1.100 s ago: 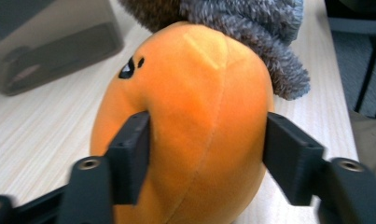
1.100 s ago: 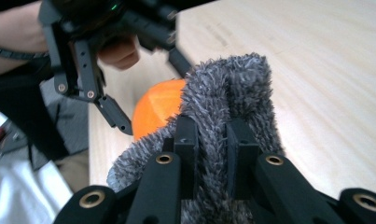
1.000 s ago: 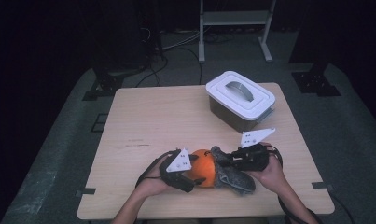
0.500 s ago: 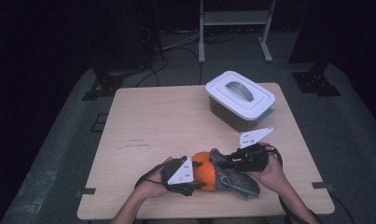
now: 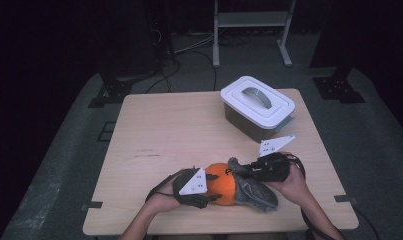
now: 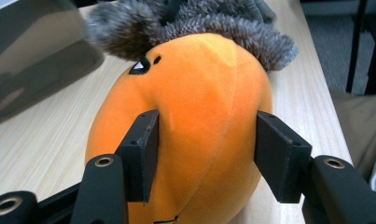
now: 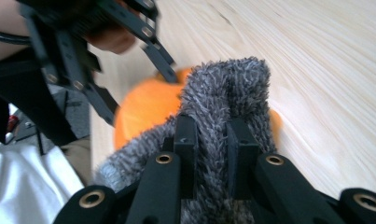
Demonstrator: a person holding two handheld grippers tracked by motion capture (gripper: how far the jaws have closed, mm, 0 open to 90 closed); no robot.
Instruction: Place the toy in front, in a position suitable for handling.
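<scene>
At the near edge of the bench (image 5: 154, 130), the person's two hands meet over an orange plush toy (image 5: 223, 183) with a grey furry part (image 5: 254, 192) on its right side. The toy lies on the wood close to the person, a little right of the middle.

The left tool (image 5: 201, 192) comes at the toy from the left. Its jaws have just been closing, and in the left gripper view both black pads (image 6: 148, 149) now sit against the orange body (image 6: 199, 116), one on each flank, so it is clamped on the toy. Small black stitched marks show on the orange cloth just below the grey fur (image 6: 199, 23).

The right tool (image 5: 244, 171) reaches in from the right, its hand (image 5: 294, 185) resting on the bench. In the right gripper view its jaws stand close together, pinching a fold of the grey fur (image 7: 223, 107) between them; the left tool's black frame (image 7: 97, 56) shows beyond.

Farther back, to the right, a dark container with a white lid (image 5: 257, 101) and grey handle (image 5: 256, 96) stands well apart from the toy. Beyond the bench, cables (image 5: 189, 50) lie on the floor beside a white stand (image 5: 251, 20).
</scene>
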